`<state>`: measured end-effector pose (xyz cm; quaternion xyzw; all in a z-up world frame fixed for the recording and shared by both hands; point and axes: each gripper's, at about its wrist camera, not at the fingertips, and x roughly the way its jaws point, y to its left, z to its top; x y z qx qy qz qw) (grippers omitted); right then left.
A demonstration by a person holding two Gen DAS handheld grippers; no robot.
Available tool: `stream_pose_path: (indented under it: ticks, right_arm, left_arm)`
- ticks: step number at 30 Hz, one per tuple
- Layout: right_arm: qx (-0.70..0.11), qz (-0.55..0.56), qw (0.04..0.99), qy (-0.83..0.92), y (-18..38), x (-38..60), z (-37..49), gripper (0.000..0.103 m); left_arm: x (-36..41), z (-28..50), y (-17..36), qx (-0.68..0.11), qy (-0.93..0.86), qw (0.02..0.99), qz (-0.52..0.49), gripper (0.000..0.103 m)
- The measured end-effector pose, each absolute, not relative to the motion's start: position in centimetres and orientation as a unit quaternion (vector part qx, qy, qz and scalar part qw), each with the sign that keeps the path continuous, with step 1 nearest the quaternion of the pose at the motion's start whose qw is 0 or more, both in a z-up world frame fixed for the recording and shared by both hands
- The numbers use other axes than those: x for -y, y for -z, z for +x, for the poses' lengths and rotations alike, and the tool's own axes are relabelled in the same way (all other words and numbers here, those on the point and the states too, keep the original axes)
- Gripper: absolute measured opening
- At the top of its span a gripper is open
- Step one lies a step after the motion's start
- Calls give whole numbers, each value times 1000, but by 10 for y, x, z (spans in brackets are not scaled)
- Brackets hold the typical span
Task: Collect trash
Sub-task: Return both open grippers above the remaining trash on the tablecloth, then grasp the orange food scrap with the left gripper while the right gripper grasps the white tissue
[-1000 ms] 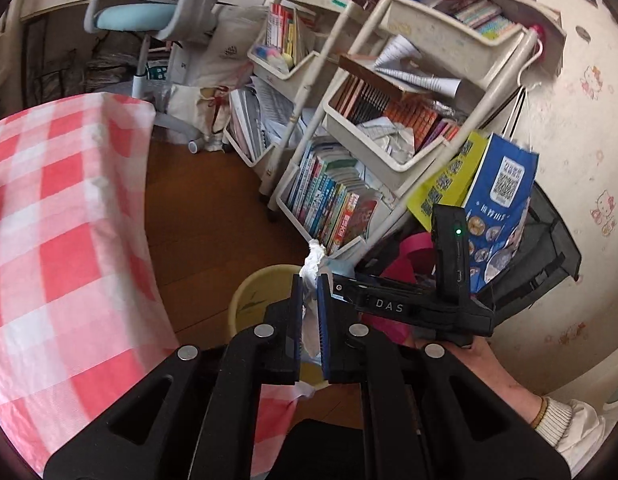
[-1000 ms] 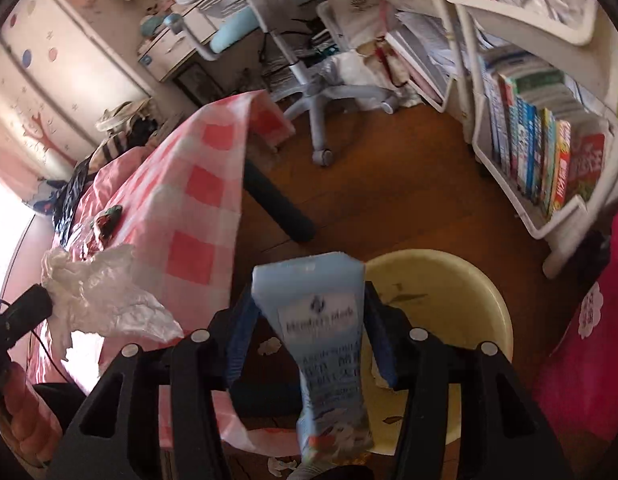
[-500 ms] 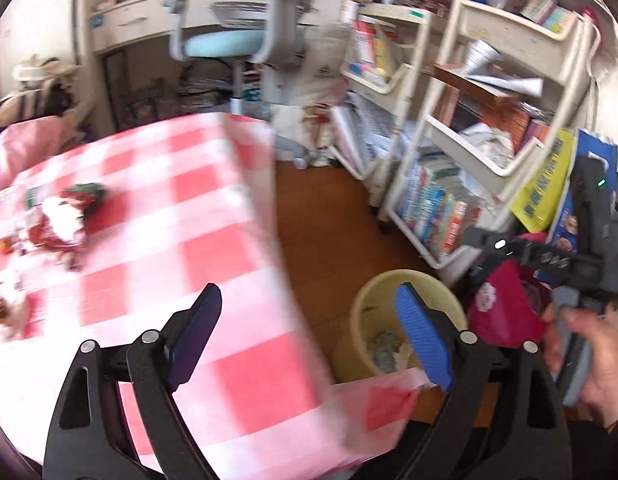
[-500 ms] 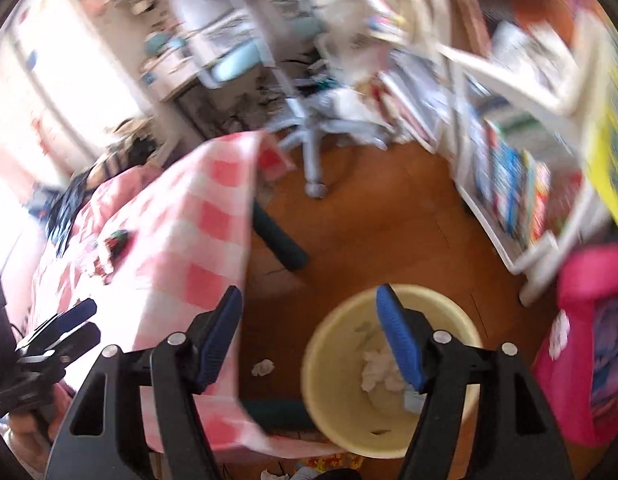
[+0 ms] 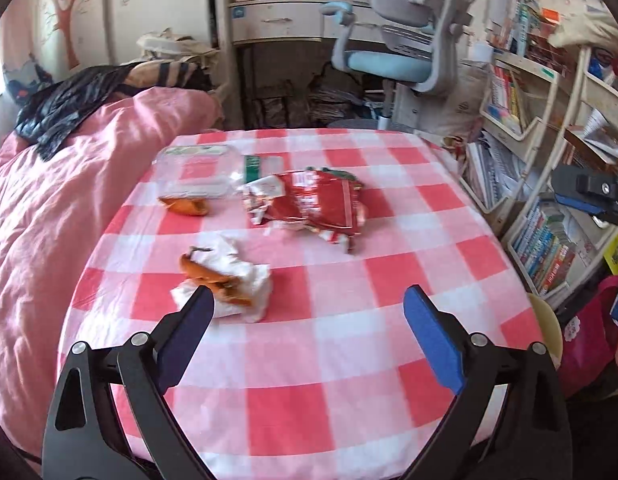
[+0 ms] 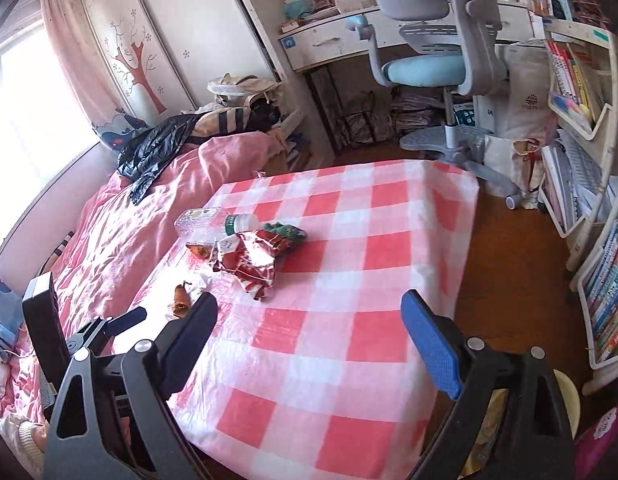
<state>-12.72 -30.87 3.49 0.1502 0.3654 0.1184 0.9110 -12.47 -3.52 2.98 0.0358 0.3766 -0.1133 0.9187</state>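
Observation:
A red-and-white checked table (image 5: pixel 349 380) carries the trash. On it lie a crumpled red snack bag (image 5: pixel 309 204), a white tissue with orange peel (image 5: pixel 225 280), another orange peel (image 5: pixel 185 206) and a clear plastic bottle (image 5: pixel 193 176). My left gripper (image 5: pixel 309 308) hovers over the near part of the table. Its jaws are opening and nothing is between them. The tissue lies just past its left finger. My right gripper (image 6: pixel 309 312) hangs above the table's near corner, its jaws opening and empty. From there the red bag (image 6: pixel 253 256) and the bottle (image 6: pixel 213 220) lie farther off.
A yellow bin (image 6: pixel 565 400) stands on the wooden floor at the table's right. Bookshelves (image 5: pixel 549 240) line the right side. A pink quilt (image 5: pixel 49 220) lies on the left. A grey-blue swivel chair (image 6: pixel 429 68) and a desk stand behind.
Both grippers swung from the yellow bin to the table. The left one let go of a white tissue and opened wide. The right one dropped a pale blue packet and opened.

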Motion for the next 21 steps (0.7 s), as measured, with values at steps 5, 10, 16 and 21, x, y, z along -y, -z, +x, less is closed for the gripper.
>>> stream_pose_path:
  ticks: [5,10,16,21]
  right_arm:
    - [-395,106,902,-135,-24,261,-116,87]
    - [-419,92,888,-167,-11,228,-101,66]
    - [-437,30,874,-211,2,177,-87,63]
    - [-456,14,868,-198,14,163,-69,63]
  left_arm:
    - [-47,-99,-3,-424,26,903,-62,92]
    - [-78,-90,0,-417,-4,905,-78,92]
    - [-71,-77,3,-421,12,902,-94,92]
    - [-44,-55,10,-423,38,903,-66,90]
